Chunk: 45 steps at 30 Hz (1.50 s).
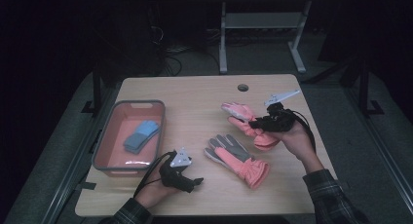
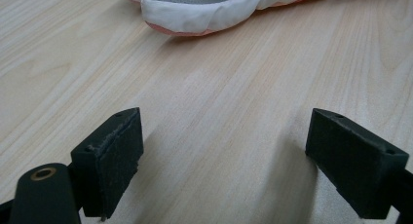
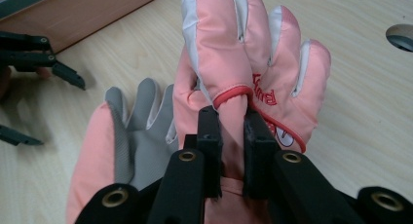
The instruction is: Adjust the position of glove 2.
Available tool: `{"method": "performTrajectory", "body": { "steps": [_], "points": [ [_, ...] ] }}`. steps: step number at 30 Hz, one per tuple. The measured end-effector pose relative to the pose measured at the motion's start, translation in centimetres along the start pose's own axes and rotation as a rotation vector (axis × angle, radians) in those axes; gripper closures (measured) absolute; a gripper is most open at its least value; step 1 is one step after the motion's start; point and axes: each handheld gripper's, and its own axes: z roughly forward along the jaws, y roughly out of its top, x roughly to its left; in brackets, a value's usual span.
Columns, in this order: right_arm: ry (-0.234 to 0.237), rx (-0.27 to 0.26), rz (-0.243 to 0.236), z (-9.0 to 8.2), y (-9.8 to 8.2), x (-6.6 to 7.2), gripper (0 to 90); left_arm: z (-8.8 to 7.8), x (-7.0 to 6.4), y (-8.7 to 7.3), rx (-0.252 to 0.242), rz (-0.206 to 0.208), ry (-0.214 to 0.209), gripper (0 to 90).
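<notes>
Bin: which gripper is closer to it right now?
Left. The left gripper sits just off the bin's near corner; the right gripper is across the table, clamped on a pink glove.

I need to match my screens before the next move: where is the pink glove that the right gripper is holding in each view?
High view: the held pink glove is right of centre, in the right gripper.
Left gripper view: I cannot place it; a glove edge at the top seems to be the other one.
Right gripper view: centre, pinched between the jaws.
Shared landmark: the pink glove lying flat.
</notes>
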Motion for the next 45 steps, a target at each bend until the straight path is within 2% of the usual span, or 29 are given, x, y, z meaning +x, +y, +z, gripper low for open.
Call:
{"method": "performTrajectory", "body": {
  "steps": [8, 14, 18, 29, 33, 36, 40, 42, 45],
  "points": [
    [0.027, -0.003, -0.021, -1.0, -0.6, 2.4, 80.3, 0.0, 0.0, 0.0, 0.0, -0.001, 0.0, 13.0],
    [0.052, 0.003, -0.06, -1.0, -0.8, 4.4, 80.1, 0.0, 0.0, 0.0, -0.002, -0.003, 0.0, 13.0],
    [0.065, 0.022, -0.058, -0.9, -1.0, 5.5, 79.8, 0.0, 0.0, 0.0, -0.001, -0.002, 0.0, 13.0],
    [0.095, 0.092, -0.097, 1.6, -1.4, 7.0, 74.7, 0.0, 0.0, 0.0, -0.001, -0.004, -0.002, 13.0],
    [0.098, 0.089, -0.091, 1.9, -1.3, 7.3, 66.4, 0.0, 0.0, 0.0, -0.002, -0.004, -0.001, 13.0],
    [0.114, 0.082, -0.083, 1.8, -1.2, 7.2, 55.6, 0.0, 0.0, 0.0, -0.002, -0.004, -0.001, 13.0],
    [0.099, 0.051, -0.08, 1.4, -1.0, 7.3, 41.1, 0.0, 0.0, 0.0, -0.002, -0.005, -0.001, 13.0],
    [0.095, 0.04, -0.079, 1.1, -0.9, 7.1, 36.5, 0.0, 0.0, 0.0, -0.002, -0.005, -0.001, 13.0],
    [0.088, 0.015, -0.077, 0.3, -0.6, 6.9, 34.9, 0.0, 0.0, 0.0, -0.002, -0.005, -0.001, 13.0]
  ]
}}
